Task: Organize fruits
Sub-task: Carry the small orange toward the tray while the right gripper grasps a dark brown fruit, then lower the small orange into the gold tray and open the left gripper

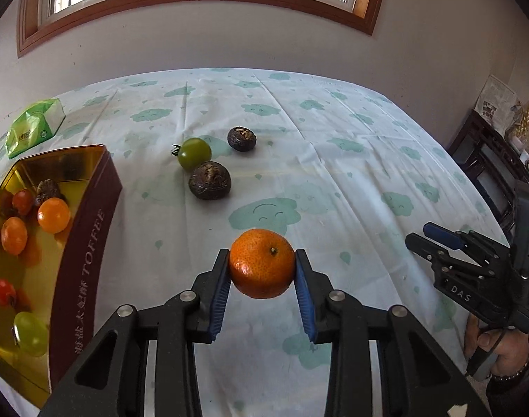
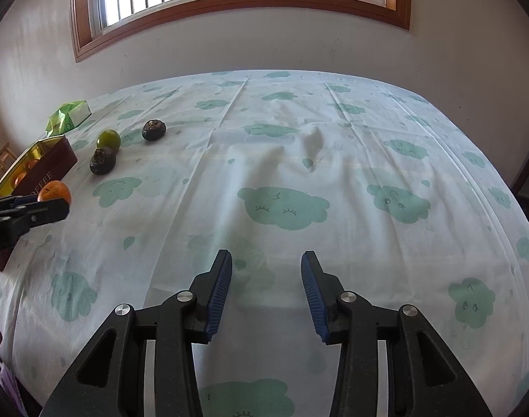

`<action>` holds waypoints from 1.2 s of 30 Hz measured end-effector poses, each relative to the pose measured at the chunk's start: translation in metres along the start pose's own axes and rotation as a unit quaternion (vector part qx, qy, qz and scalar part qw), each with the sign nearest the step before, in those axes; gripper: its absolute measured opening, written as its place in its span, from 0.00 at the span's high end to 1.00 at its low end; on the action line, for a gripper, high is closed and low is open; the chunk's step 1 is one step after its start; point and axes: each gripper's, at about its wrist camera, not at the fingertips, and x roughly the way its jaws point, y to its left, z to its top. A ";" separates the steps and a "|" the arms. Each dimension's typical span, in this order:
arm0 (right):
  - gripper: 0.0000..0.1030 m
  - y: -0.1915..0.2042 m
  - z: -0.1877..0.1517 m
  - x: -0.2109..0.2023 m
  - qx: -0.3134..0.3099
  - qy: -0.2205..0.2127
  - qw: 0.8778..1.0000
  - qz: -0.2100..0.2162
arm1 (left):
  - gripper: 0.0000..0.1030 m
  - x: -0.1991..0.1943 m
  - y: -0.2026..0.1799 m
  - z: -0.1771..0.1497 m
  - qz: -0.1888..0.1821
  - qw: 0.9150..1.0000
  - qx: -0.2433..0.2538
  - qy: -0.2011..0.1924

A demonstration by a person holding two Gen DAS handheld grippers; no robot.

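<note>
My left gripper is shut on an orange mandarin, both blue pads pressing its sides just above the cloth. A gold-lined toffee tin at the left holds several small orange, red and green fruits. Further back on the cloth lie a green tomato and two dark brown round fruits. My right gripper stands open over bare cloth with nothing between its fingers. In the right wrist view the mandarin in the left gripper's fingers is at the far left, beside the tin.
A green packet lies at the back left of the table. The cloud-print tablecloth has a raised wrinkle near its middle. A dark wooden cabinet stands off the table's right side. A hand holds the right gripper's handle.
</note>
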 end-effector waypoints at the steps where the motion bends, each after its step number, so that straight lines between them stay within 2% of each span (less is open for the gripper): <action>1: 0.58 0.007 0.005 0.000 -0.006 -0.003 1.000 0.023 | 0.69 -0.010 0.004 -0.002 0.003 1.000 -0.003 -0.004; 5: 0.54 0.056 0.039 0.010 -0.036 0.001 0.991 0.132 | 0.69 -0.041 0.018 -0.005 0.014 1.000 -0.016 -0.012; 6: 0.51 0.071 0.047 0.016 -0.051 -0.005 0.988 0.146 | 0.69 -0.048 0.022 -0.005 0.018 1.000 -0.020 -0.015; 8: 0.45 0.103 0.060 0.032 -0.093 -0.009 0.985 0.146 | 0.69 -0.060 0.030 -0.006 0.019 0.999 -0.028 -0.018; 12: 0.45 0.147 0.080 0.067 -0.130 0.009 0.981 0.144 | 0.69 -0.085 0.045 -0.006 0.026 0.998 -0.039 -0.033; 20: 0.44 0.180 0.103 0.115 -0.132 0.037 0.983 0.120 | 0.68 -0.112 0.060 -0.005 0.040 0.997 -0.042 -0.056; 21: 0.50 0.181 0.104 0.116 -0.136 0.037 0.982 0.123 | 0.68 -0.114 0.062 -0.006 0.041 0.996 -0.043 -0.060; 22: 0.61 0.183 0.104 0.115 -0.140 0.039 0.982 0.124 | 0.68 -0.115 0.064 -0.007 0.042 0.996 -0.046 -0.063; 25: 0.61 0.179 0.094 0.101 -0.138 0.048 0.979 0.140 | 0.68 -0.119 0.074 -0.010 0.045 0.995 -0.060 -0.064; 27: 0.61 0.170 0.080 0.082 -0.134 0.035 0.982 0.127 | 0.68 -0.125 0.083 -0.015 0.048 0.994 -0.073 -0.066; 31: 0.61 0.130 0.052 0.048 -0.099 0.014 0.992 0.072 | 0.68 -0.133 0.102 -0.029 0.067 0.992 -0.090 -0.062; 35: 0.61 0.086 0.035 0.040 -0.054 0.021 0.998 0.019 | 0.68 -0.135 0.118 -0.043 0.094 0.989 -0.096 -0.055; 36: 0.61 0.077 0.032 0.041 -0.039 0.031 0.999 0.017 | 0.68 -0.135 0.122 -0.046 0.099 0.989 -0.098 -0.053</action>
